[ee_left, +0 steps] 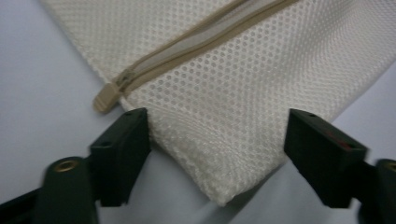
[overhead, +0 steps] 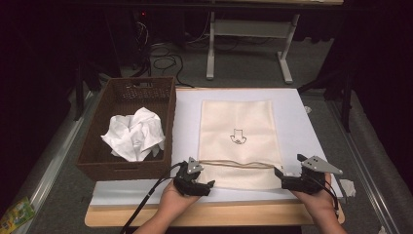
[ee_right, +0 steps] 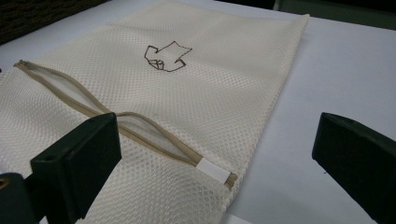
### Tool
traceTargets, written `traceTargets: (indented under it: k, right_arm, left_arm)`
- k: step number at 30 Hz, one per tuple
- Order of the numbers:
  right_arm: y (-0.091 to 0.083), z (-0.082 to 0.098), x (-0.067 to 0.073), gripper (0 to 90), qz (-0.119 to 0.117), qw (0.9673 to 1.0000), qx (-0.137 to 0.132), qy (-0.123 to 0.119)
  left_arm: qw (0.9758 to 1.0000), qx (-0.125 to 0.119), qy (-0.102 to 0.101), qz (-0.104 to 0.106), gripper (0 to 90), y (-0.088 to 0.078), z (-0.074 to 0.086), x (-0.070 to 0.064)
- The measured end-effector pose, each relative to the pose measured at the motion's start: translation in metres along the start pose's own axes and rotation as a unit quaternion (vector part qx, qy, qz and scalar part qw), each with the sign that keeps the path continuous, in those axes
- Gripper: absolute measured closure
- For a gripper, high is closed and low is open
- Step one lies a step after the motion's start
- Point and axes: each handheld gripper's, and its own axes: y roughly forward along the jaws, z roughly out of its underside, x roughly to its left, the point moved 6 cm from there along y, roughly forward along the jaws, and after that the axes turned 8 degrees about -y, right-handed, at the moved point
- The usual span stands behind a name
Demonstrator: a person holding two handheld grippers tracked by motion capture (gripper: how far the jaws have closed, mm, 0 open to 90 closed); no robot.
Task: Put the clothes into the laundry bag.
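A cream mesh laundry bag (overhead: 238, 122) lies flat on a white mat (overhead: 302, 126), with a small dark logo (overhead: 238, 137) in its middle and a tan zipper (overhead: 238, 163) across its near end. My left gripper (overhead: 208, 184) sits at the bag's near left corner. In the left gripper view that corner (ee_left: 219, 154) lies between my left gripper's (ee_left: 217, 140) spread jaws, just below the zipper pull (ee_left: 106, 97); the pads are not pressing it. My right gripper (overhead: 284, 178) is at the near right corner. In the right gripper view my right gripper (ee_right: 217, 144) stands wide open around the zipper's end (ee_right: 215, 170).
A brown woven basket (overhead: 171, 109) stands left of the mat with a crumpled white cloth (overhead: 134, 134) inside. The wooden table edge (overhead: 219, 214) runs in front of the hands. A grey table frame (overhead: 248, 29) and cables lie on the floor beyond.
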Motion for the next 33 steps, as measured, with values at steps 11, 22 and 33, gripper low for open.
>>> traceTargets:
  k: [11, 22, 33]
  right_arm:
    - [0.013, 0.005, 0.004, 7.1, -0.013, 0.9996, 0.024, 0.011]
    - [0.013, 0.005, 0.01, 9.8, -0.003, 0.9997, 0.022, 0.014]
    - [0.065, -0.011, -0.022, 22.1, 0.019, 0.997, 0.069, 0.028]
  left_arm:
    - [0.9998, -0.003, 0.013, -0.015, 86.8, -0.007, 0.002, 0.011]
    - [0.9964, -0.081, 0.019, -0.018, 59.0, -0.027, -0.011, 0.011]
    - [0.9954, -0.088, 0.025, 0.026, 43.3, -0.038, -0.015, 0.005]
